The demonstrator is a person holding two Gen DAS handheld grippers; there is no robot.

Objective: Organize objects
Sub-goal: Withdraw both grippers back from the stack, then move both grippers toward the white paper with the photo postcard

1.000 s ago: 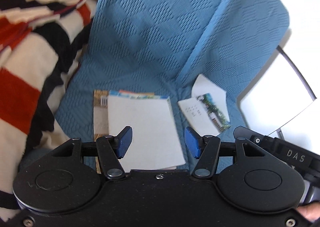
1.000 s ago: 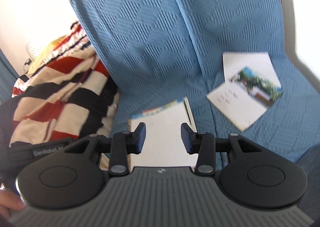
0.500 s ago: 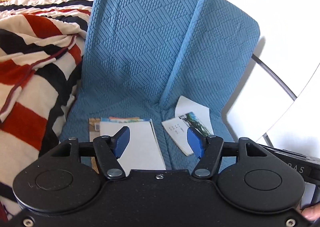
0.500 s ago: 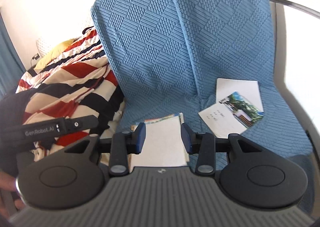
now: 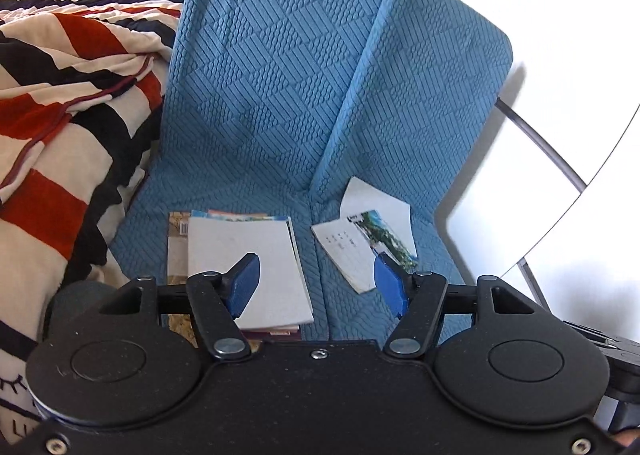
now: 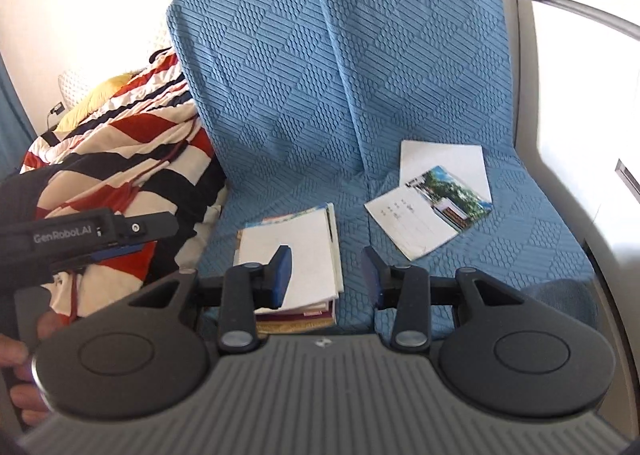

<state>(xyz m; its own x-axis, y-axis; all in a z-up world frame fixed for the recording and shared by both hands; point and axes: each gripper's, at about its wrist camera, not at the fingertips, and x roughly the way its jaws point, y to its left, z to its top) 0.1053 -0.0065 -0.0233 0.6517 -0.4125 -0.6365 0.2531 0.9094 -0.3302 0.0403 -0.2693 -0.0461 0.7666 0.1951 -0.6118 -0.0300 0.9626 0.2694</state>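
On the blue seat cushion [image 5: 320, 295] lies a stack of books [image 5: 248, 259] with a white cover on top, also seen as the stack of books [image 6: 304, 251] in the right wrist view. To its right rest loose white papers [image 5: 352, 247] with a colour photo booklet on them, the same papers [image 6: 424, 215]. My left gripper [image 5: 316, 289] hovers above and short of both piles, open and holding nothing. My right gripper [image 6: 326, 275] is likewise open and empty, back from the seat. The left gripper [image 6: 120, 251] shows at the left of the right wrist view.
A red, black and cream striped blanket [image 5: 60, 115] is heaped on the left of the sofa. Two blue quilted back cushions [image 6: 340, 75] rise behind the seat. A white surface with a dark metal rail [image 5: 540, 147] lies to the right. A hand [image 6: 16, 355] holds the left gripper.
Both grippers have drawn back and up from the seat, so the books and papers look smaller and the full back cushions come into view. The left jaws stand slightly wider.
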